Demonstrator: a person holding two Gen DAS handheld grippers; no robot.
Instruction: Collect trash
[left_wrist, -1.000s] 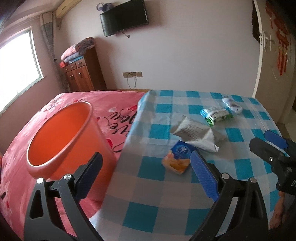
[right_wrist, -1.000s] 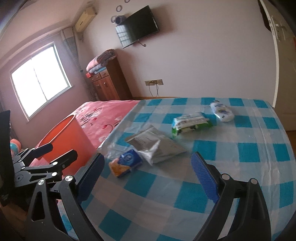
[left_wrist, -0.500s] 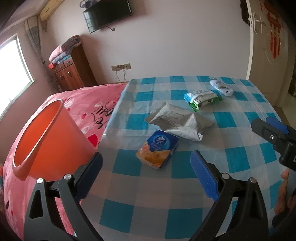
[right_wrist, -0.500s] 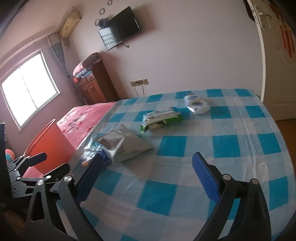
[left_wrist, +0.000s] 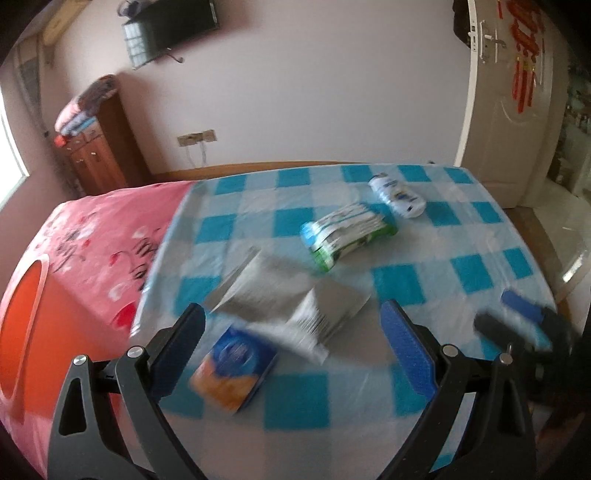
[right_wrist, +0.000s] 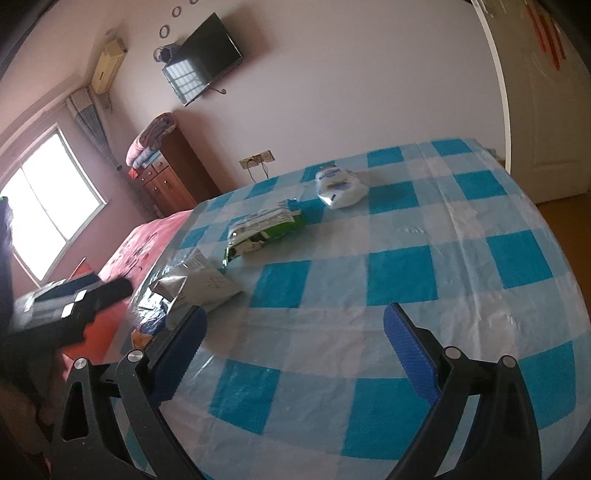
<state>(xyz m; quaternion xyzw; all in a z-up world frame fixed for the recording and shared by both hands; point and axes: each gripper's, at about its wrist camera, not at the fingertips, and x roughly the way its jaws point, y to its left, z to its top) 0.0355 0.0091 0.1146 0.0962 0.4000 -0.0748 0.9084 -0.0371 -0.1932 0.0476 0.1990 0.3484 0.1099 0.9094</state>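
Several pieces of trash lie on a blue-and-white checked cloth (left_wrist: 406, 280). Nearest is a small blue-and-orange carton (left_wrist: 233, 372), then a crumpled silver bag (left_wrist: 280, 295), a green-and-white wrapper (left_wrist: 347, 236) and a white pouch (left_wrist: 397, 194). My left gripper (left_wrist: 291, 341) hangs open just above the carton and the silver bag, with nothing between its fingers. An orange bin (left_wrist: 26, 325) stands at the left on the pink bedspread. In the right wrist view my right gripper (right_wrist: 293, 349) is open over bare cloth, with the silver bag (right_wrist: 199, 284), wrapper (right_wrist: 264, 230) and pouch (right_wrist: 340, 186) beyond it.
A pink bedspread (left_wrist: 99, 251) covers the left half of the bed. A wooden cabinet (left_wrist: 96, 151) with folded blankets stands against the far wall under a wall TV (left_wrist: 168, 31). A white door (left_wrist: 517, 99) is at the right.
My left gripper has swung right and closer to the trash; the orange bin has slid to the view's left edge. My right gripper has turned right, toward the bed's middle. Both stay open.
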